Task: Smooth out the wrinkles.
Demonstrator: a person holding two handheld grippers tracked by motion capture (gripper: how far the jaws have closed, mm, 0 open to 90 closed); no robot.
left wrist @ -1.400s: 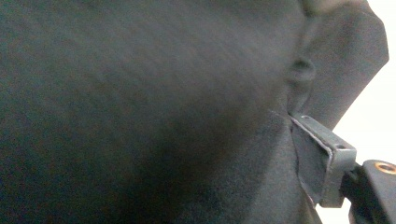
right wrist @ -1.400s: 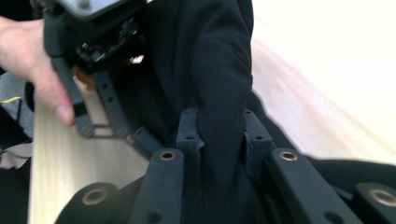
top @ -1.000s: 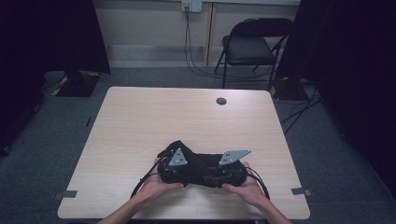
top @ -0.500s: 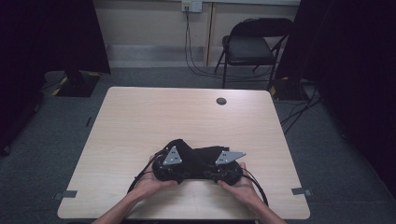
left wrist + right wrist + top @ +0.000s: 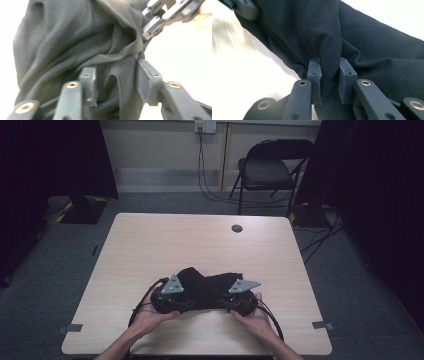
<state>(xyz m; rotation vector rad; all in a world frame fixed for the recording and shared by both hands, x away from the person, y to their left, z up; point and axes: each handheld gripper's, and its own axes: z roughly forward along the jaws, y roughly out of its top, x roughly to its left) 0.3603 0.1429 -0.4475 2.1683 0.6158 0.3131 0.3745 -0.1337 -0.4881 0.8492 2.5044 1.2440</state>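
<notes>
Since a second ago both my hands have drawn in towards me and sunk closer over the dark, crumpled cloth garment (image 5: 205, 287), which now lies bunched between them on the near half of the pale wooden worktop (image 5: 200, 240) instead of spread a little farther out. My left claw (image 5: 116, 75) has just been closing; in the left gripper view a raised fold of the cloth stands between its pads, which sit against the fabric on either side, though they are not far closed and the bite looks loose rather than tight. My right claw (image 5: 330, 75) has closed further too, and in the right gripper view it pinches a thin pleat of the same cloth, the pads close together with fabric pressed flat between them.

By my reckoning, the gathering is done: each claw has its own edge of the garment, one at the left end of the bundle, one at the right. What is left, as I judge it, is to firm up the left bite, lift, and pull the two ends apart so the cloth opens out. None of that shows yet; the garment is a heap resting on the worktop.
</notes>
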